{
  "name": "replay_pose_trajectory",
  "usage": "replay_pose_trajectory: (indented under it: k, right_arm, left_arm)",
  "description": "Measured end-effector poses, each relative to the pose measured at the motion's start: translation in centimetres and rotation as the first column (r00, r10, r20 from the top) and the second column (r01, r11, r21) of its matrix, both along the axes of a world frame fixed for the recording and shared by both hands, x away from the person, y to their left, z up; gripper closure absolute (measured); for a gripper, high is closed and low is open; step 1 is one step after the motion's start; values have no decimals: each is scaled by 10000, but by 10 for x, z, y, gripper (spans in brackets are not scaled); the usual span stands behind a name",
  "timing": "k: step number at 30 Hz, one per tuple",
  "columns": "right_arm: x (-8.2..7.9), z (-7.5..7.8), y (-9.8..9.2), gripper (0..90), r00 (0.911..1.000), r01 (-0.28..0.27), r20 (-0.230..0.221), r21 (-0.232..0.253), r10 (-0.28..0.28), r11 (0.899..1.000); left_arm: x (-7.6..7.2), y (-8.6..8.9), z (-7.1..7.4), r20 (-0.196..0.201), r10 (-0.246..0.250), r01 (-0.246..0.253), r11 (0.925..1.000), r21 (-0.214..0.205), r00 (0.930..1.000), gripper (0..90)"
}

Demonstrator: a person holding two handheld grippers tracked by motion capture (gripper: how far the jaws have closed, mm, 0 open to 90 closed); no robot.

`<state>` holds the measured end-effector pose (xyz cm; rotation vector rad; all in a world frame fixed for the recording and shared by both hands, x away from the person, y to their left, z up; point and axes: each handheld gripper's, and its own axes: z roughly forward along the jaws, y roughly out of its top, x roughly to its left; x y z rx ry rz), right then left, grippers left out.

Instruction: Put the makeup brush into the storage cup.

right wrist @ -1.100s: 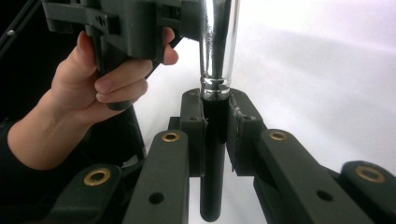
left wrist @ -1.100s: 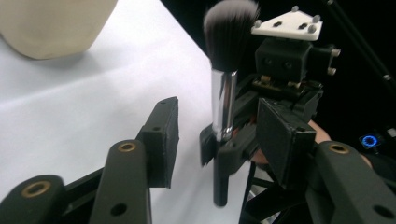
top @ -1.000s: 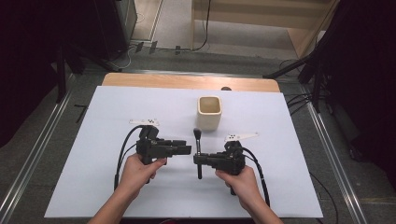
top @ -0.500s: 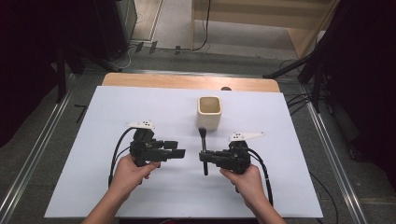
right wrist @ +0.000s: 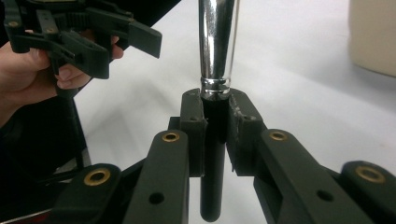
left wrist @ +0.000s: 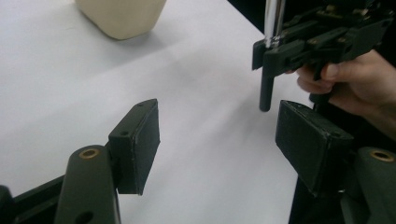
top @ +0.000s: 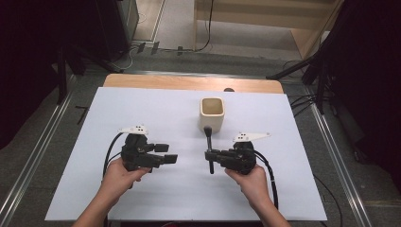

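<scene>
A brush-like tool [top: 208, 139] with a black handle and a chrome collar is held over the white table sheet [top: 156, 113]. My right gripper [top: 209, 155] is shut on its black handle [right wrist: 215, 140], and the chrome part [right wrist: 217, 42] rises above the jaws. My left gripper [top: 166, 153] stands apart to the left of the tool. Its jaws have just been opening and nothing is between its pads [left wrist: 140, 140]. In the left gripper view the handle's end [left wrist: 265, 95] hangs beyond my open left gripper [left wrist: 217, 112]. A cream square cup [top: 212, 113] stands upright just behind the tool.
A wooden strip [top: 189, 83] runs along the sheet's far edge. Metal rails [top: 38, 151] flank the table on both sides. Black cables [top: 269, 175] trail from both grippers toward the person. The cup [right wrist: 373, 37] is close on the right in the right gripper view.
My left gripper has opened, come off the tool and drawn back to the left. The right gripper, still shut on the tool, has shifted slightly right.
</scene>
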<state>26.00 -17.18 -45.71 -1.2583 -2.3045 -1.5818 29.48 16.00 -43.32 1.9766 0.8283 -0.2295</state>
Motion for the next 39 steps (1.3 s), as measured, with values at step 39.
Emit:
replay_pose_trajectory:
  k: [39]
  right_arm:
    - [12,23,-13,793,9789,1300,1654,-537,-1196,9901]
  left_arm:
    - [-16,29,-10,2095,-179,-268,9776,2087,9777,265]
